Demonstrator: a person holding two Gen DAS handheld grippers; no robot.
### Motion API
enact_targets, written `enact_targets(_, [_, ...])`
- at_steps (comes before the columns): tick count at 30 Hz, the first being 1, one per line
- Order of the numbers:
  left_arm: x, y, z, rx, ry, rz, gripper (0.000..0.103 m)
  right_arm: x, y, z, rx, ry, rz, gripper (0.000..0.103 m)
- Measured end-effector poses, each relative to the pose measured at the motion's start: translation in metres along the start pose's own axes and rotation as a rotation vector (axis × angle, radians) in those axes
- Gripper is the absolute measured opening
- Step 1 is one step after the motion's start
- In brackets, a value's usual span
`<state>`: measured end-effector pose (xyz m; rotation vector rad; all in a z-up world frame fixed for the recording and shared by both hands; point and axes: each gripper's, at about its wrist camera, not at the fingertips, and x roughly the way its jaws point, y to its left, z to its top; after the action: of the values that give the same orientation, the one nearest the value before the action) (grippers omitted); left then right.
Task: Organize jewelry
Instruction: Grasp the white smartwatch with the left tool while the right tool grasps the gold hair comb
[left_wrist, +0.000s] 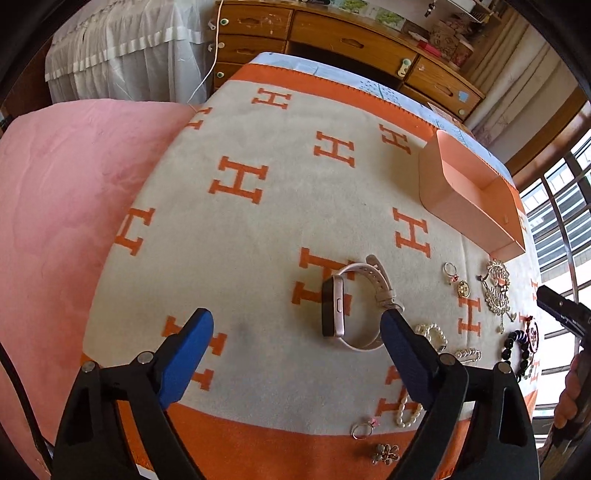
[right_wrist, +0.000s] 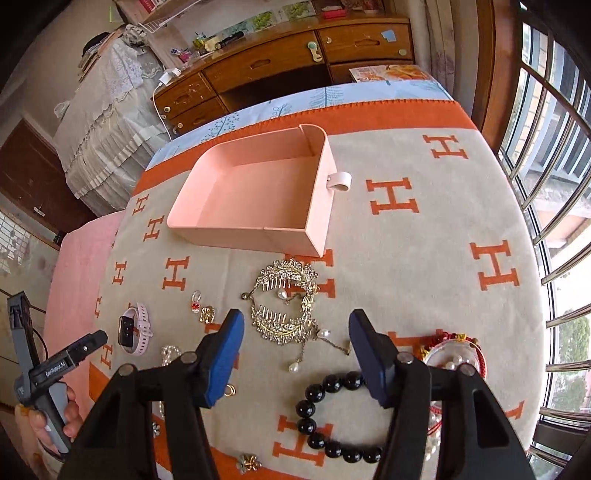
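A pale pink smartwatch (left_wrist: 338, 306) lies on the beige H-patterned blanket (left_wrist: 258, 229), between the fingers of my left gripper (left_wrist: 295, 321). The gripper is open, and the strap lies close to the right-hand finger. My right gripper (right_wrist: 297, 321) hovers open over a gold rhinestone hair comb (right_wrist: 288, 306), its pads clear of it. A black bead bracelet (right_wrist: 325, 417) lies just below the right gripper. The pink open tray (right_wrist: 295, 236) stands behind the jewelry with nothing in it. The watch (right_wrist: 135, 328) also shows at left in the right wrist view.
Rings (left_wrist: 448, 269), a pearl bracelet (left_wrist: 432, 332), a flower brooch (left_wrist: 386, 454) and a red ornament with pearls (right_wrist: 454, 354) are scattered on the blanket. Pink bedding (left_wrist: 66, 221) lies to the left. A wooden dresser (right_wrist: 277, 62) stands behind, and a barred window (right_wrist: 554, 184) is at the right.
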<state>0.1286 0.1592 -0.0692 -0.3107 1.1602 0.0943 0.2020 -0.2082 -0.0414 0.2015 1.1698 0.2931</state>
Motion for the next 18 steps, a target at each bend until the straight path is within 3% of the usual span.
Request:
enact_targets(5, [0.015,-0.017,0.012,0.127,0.012,0.034,0.090,0.029,-0.004,0.013,0.043,0.085,0.013,0.054])
enact_targets(11, [0.029,-0.033,0.028,0.302,0.038,0.069,0.090,0.060,0.001,0.017,0.039,0.177,-0.020,0.026])
enact_targets(16, [0.033,-0.048,0.034,0.423,0.049,0.078,0.090,0.063,0.014,0.016,-0.032,0.146,-0.127,0.010])
enact_targets(18, [0.035,-0.054,0.035,0.476,0.048,0.092,0.089,0.065,0.018,0.015,-0.054,0.137,-0.148,0.009])
